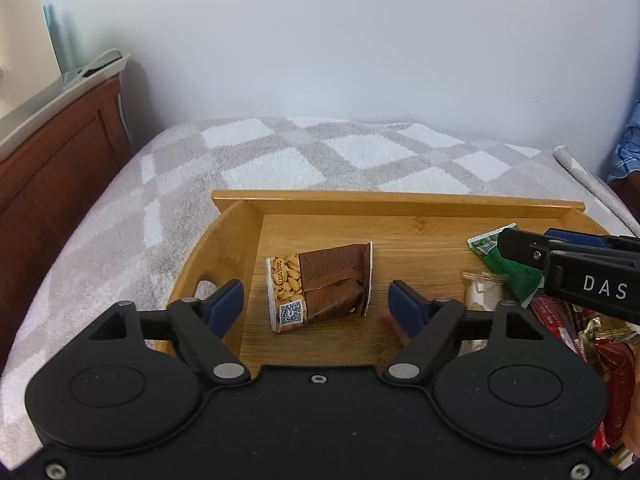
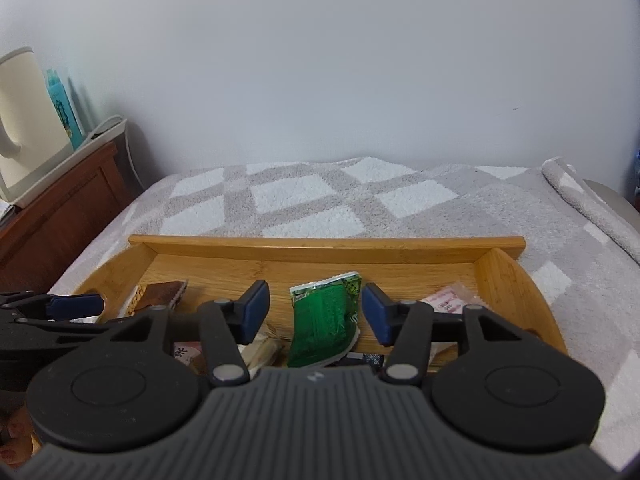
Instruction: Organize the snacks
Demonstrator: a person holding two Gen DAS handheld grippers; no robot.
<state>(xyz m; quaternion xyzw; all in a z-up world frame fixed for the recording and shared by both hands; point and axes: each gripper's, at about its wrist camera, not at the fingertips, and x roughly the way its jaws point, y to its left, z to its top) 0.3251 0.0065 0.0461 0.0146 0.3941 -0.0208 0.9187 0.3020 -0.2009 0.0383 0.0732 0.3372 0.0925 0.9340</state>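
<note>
A wooden tray (image 1: 400, 200) (image 2: 320, 244) lies on a checked blanket. A brown peanut snack packet (image 1: 320, 286) lies alone in its left part; my left gripper (image 1: 316, 306) is open just above it, one finger on each side. It also shows at the left of the right wrist view (image 2: 160, 294). A green packet (image 2: 324, 320) (image 1: 508, 264) lies between the open fingers of my right gripper (image 2: 316, 310). The right gripper enters the left wrist view from the right (image 1: 520, 250).
Several more snacks lie in the tray's right part: a white candy (image 1: 482, 288), red wrappers (image 1: 560, 316) and a pink packet (image 2: 448, 300). A wooden bedside cabinet (image 2: 60, 204) with a cream kettle (image 2: 24, 120) stands at the left. A white wall is behind.
</note>
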